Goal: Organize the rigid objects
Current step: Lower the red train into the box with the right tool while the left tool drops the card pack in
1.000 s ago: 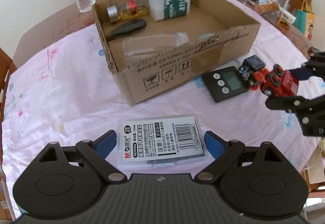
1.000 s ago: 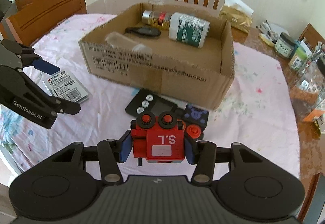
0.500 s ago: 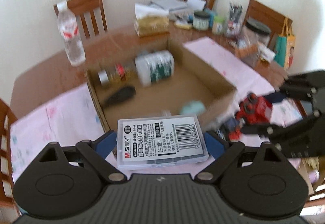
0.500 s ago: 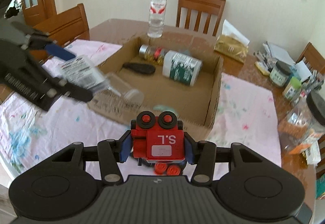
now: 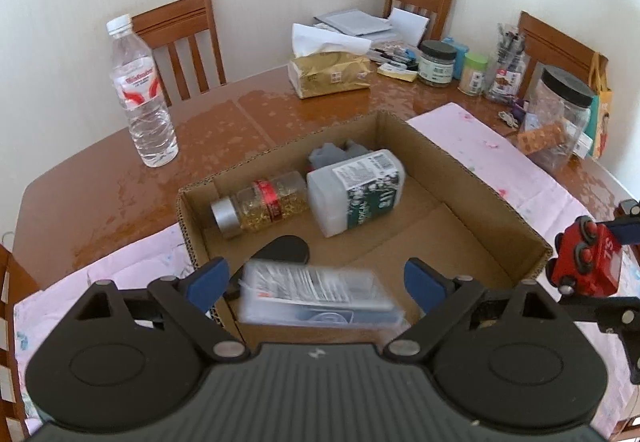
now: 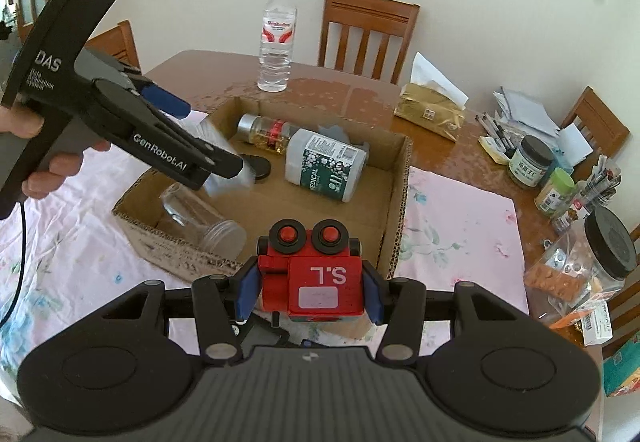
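My left gripper [image 5: 316,280] is open above the near end of the cardboard box [image 5: 460,165]. The clear plastic case [image 5: 320,296] is blurred and lies free between the fingers, tilted down into the box. My right gripper [image 6: 308,292] is shut on a red toy robot [image 6: 316,278] and holds it just above the box's near wall [image 6: 176,246]; the toy also shows in the left wrist view [image 5: 586,262]. The box holds a capsule jar [image 5: 260,207], a white bottle [image 5: 356,191], a black oval object [image 5: 286,250] and a clear jar [image 6: 200,215].
A water bottle [image 5: 140,97] stands on the wooden table [image 5: 100,193] behind the box. A tissue pack [image 5: 330,71], jars [image 5: 438,61] and a big clear canister [image 5: 560,113] crowd the back right. A pink cloth [image 6: 460,238] covers the table around the box.
My left gripper carried the plastic case over the box and opened; the case is dropping into it. My right gripper lifted the red toy robot toward the box's near wall.
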The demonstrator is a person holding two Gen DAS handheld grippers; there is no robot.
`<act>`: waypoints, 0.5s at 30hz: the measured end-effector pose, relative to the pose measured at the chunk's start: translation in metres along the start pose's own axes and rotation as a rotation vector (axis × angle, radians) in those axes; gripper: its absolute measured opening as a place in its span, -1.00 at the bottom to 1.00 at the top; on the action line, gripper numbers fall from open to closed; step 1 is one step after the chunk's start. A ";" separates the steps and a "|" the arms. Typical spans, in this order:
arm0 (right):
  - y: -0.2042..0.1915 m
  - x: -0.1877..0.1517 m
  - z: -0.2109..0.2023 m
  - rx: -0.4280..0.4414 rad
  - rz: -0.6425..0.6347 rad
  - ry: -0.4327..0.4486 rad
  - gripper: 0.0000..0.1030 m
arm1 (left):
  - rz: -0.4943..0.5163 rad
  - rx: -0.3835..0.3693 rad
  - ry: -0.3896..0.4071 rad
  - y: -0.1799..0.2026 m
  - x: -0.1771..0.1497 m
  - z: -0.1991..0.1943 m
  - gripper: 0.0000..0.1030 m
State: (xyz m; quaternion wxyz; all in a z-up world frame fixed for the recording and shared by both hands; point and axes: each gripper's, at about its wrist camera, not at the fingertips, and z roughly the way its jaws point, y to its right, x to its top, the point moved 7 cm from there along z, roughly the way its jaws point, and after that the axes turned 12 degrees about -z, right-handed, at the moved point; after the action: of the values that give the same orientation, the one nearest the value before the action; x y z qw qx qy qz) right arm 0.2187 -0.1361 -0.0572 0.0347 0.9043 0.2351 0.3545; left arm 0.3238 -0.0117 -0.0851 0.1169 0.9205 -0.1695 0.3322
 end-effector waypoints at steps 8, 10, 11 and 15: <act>0.007 0.014 0.021 -0.004 0.022 -0.033 0.09 | -0.083 0.019 0.026 -0.018 -0.017 -0.019 0.94; 0.010 0.020 0.029 0.000 0.029 -0.041 0.09 | -0.110 0.050 0.040 -0.024 -0.022 -0.026 0.96; 0.011 0.023 0.033 0.001 0.034 -0.044 0.09 | -0.125 0.062 0.037 -0.027 -0.024 -0.028 0.97; 0.016 0.038 0.052 0.007 0.040 -0.054 0.09 | -0.217 0.092 -0.014 -0.039 -0.031 -0.031 0.97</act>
State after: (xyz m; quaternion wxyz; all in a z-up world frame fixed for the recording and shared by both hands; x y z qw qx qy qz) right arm 0.2835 -0.1281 -0.0680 0.0309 0.9181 0.2174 0.3299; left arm 0.2987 0.0420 -0.0858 0.1087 0.9400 -0.0543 0.3187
